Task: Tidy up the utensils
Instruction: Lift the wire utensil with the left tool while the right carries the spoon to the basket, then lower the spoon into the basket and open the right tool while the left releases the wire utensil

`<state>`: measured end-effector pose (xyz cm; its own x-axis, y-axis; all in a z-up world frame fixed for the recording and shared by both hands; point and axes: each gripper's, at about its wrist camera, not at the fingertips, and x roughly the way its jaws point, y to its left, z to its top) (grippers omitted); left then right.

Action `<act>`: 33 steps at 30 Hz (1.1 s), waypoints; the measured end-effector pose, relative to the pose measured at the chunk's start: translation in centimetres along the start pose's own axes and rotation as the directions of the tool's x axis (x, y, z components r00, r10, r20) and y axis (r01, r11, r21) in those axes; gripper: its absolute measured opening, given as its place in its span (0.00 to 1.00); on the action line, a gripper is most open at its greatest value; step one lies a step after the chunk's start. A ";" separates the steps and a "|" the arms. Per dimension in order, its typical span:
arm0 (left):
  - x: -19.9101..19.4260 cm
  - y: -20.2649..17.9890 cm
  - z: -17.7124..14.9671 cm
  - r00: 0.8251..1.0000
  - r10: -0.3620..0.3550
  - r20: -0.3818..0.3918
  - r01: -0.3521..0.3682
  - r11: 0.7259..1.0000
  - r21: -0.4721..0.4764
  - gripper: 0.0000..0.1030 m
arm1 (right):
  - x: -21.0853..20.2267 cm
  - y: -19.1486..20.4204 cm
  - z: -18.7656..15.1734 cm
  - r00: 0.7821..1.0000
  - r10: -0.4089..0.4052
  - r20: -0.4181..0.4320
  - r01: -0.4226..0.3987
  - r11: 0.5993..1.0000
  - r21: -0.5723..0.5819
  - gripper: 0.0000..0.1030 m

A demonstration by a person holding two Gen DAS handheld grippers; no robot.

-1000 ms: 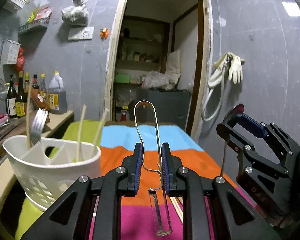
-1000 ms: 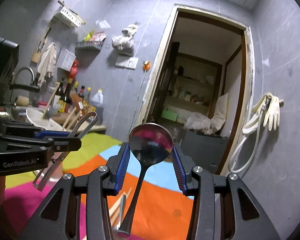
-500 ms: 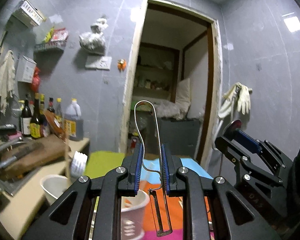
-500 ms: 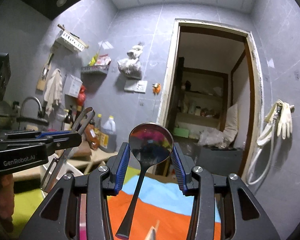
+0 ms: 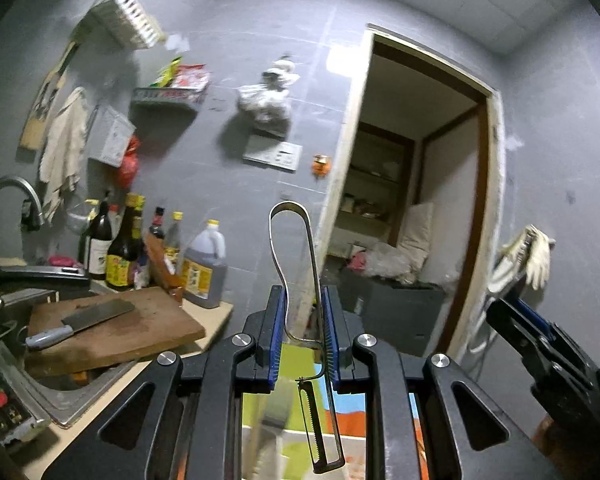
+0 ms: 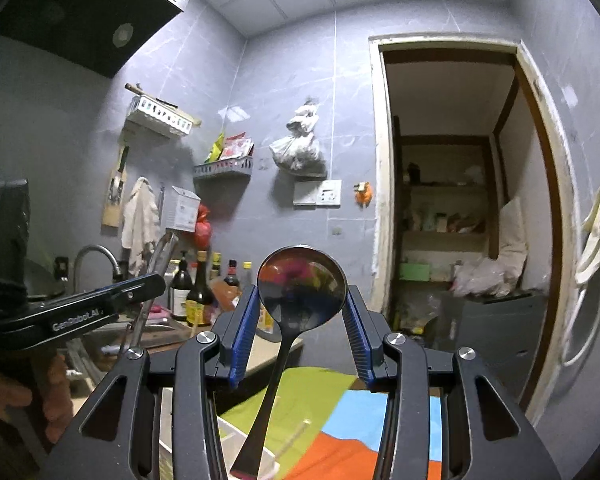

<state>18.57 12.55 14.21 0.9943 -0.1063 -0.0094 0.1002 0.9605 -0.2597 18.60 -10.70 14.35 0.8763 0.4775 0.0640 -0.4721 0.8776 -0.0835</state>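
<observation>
Left wrist view: white caddy (image 5: 272, 436) at bottom centre is motion-blurred and largely hidden behind the left gripper (image 5: 303, 338); compartments cannot be told. Peeler (image 5: 300, 312) blade end reaches the bottom edge, tip nearly cut off. Right gripper (image 5: 540, 344) at right edge cut off by the frame; what it holds is hidden here. Bottle labels (image 5: 198, 280) too small to read.

Right wrist view: spoon (image 6: 300, 292) handle tip cut off at the bottom edge. Person's hand (image 6: 56, 392) at lower left dark, partly hidden. Shelf contents (image 6: 444, 220) through the doorway indistinct.
</observation>
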 end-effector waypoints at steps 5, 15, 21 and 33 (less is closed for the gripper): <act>1.3 2.5 -0.7 1.000 0.009 -0.005 -0.009 0.997 -0.072 0.15 | 1.9 0.8 -1.0 1.000 0.007 -0.031 -0.006 1.000 0.022 0.39; 2.7 3.3 -3.4 0.999 0.024 -0.028 -0.027 0.994 -0.103 0.15 | 3.6 1.6 -3.5 0.995 0.003 -0.101 -0.002 1.000 0.010 0.39; 2.9 2.8 -5.0 0.997 0.059 -0.039 -0.062 0.996 -0.070 0.15 | 3.9 1.8 -4.8 0.991 0.001 -0.132 -0.002 1.000 -0.008 0.39; 2.5 2.4 -7.0 0.994 0.091 -0.053 -0.093 0.995 -0.033 0.15 | 4.2 2.0 -6.7 0.983 0.000 -0.183 -0.003 1.000 -0.017 0.39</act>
<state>21.02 12.78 6.85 0.9960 -0.0316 -0.0840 0.0059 0.9571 -0.2896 21.98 -7.24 7.83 0.8792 0.4613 -0.1191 -0.4729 0.8754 -0.1004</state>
